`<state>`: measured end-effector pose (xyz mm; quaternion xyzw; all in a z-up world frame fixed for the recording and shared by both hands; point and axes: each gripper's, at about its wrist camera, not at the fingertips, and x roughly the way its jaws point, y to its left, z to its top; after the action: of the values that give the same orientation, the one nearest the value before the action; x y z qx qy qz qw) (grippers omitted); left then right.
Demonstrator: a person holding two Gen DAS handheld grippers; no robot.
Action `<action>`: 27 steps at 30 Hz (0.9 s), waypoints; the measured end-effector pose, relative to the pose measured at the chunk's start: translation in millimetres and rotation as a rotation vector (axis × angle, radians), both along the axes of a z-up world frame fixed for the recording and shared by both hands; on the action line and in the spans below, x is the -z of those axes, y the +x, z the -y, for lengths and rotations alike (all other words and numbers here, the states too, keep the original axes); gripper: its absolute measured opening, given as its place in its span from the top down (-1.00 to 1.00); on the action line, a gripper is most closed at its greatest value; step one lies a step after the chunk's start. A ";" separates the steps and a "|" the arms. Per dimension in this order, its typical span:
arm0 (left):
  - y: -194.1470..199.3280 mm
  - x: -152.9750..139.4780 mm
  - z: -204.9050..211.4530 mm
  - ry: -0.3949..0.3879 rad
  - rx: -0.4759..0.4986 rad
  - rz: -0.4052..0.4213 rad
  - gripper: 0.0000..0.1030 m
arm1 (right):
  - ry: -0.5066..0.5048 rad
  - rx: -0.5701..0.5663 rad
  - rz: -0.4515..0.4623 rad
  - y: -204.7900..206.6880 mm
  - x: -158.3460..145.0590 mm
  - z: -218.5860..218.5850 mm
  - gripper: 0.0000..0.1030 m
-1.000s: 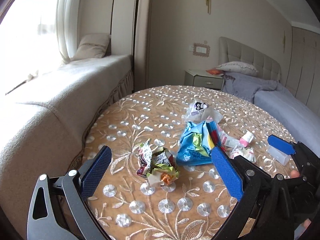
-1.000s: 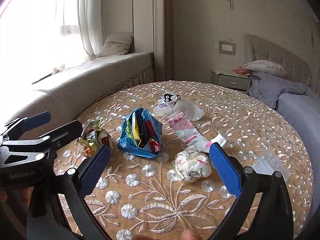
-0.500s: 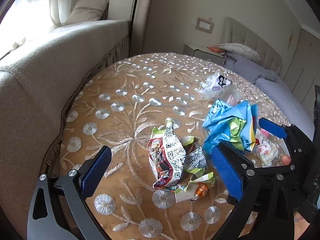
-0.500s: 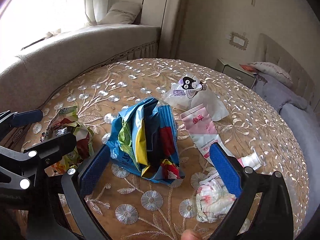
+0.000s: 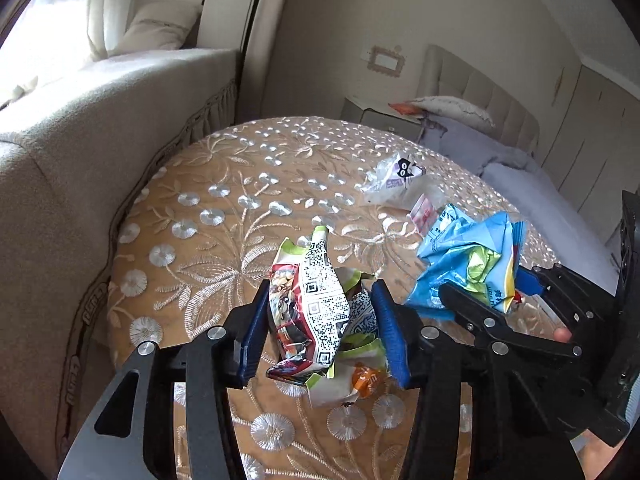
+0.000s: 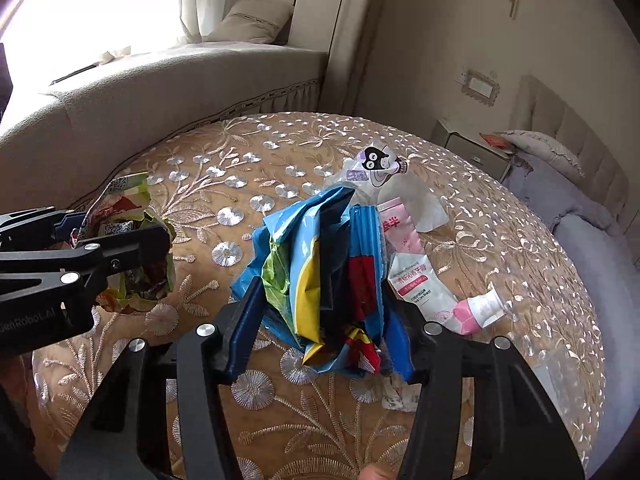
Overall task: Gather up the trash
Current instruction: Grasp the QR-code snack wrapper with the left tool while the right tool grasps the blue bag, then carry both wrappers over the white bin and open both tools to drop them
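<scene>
A crumpled green and red snack wrapper [image 5: 320, 312] with printed square codes lies on the round embroidered table [image 5: 224, 216]. My left gripper [image 5: 320, 324] is closing on it, and both blue pads touch its sides. To its right, a crumpled blue bag [image 6: 320, 276] with yellow and red inside sits between the closing pads of my right gripper [image 6: 320, 336], which press it on both sides. The left wrist view also shows the blue bag [image 5: 460, 248], and the right wrist view shows the snack wrapper [image 6: 128, 208] in the left gripper.
Behind the blue bag lie a clear wrapper with a cat face [image 6: 372, 168] and a pink and white tube [image 6: 416, 280]. A crumpled white wrapper [image 6: 396, 396] sits under the right gripper. A beige window seat [image 6: 180, 76] curves along the table's left, and a bed [image 5: 532, 184] stands at the right.
Both grippers moved forward and down onto the trash. Their jaws went from wide open to closed in, the left around the snack wrapper and the right around the blue bag.
</scene>
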<state>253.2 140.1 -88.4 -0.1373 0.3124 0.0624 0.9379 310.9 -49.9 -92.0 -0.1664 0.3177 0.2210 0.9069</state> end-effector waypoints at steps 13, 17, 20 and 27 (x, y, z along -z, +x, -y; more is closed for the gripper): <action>-76.7 -70.4 80.2 0.167 0.045 0.180 0.04 | 0.156 0.098 0.177 -90.0 -73.1 79.4 -0.07; -92.4 -77.4 110.0 0.194 0.087 0.200 0.04 | 0.166 0.125 0.217 -116.3 -79.8 103.9 -0.07; -102.1 -80.4 132.2 0.211 0.120 0.213 0.04 | 0.178 0.155 0.235 -133.2 -82.1 123.0 -0.07; -117.9 -75.0 181.2 0.242 0.199 0.235 0.04 | 0.205 0.253 0.257 -165.3 -77.4 168.8 -0.07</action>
<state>135.3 -41.1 -13.4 0.0018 0.2030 -0.0099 0.9791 145.7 -218.7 -14.6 -0.0588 0.1936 0.1138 0.9727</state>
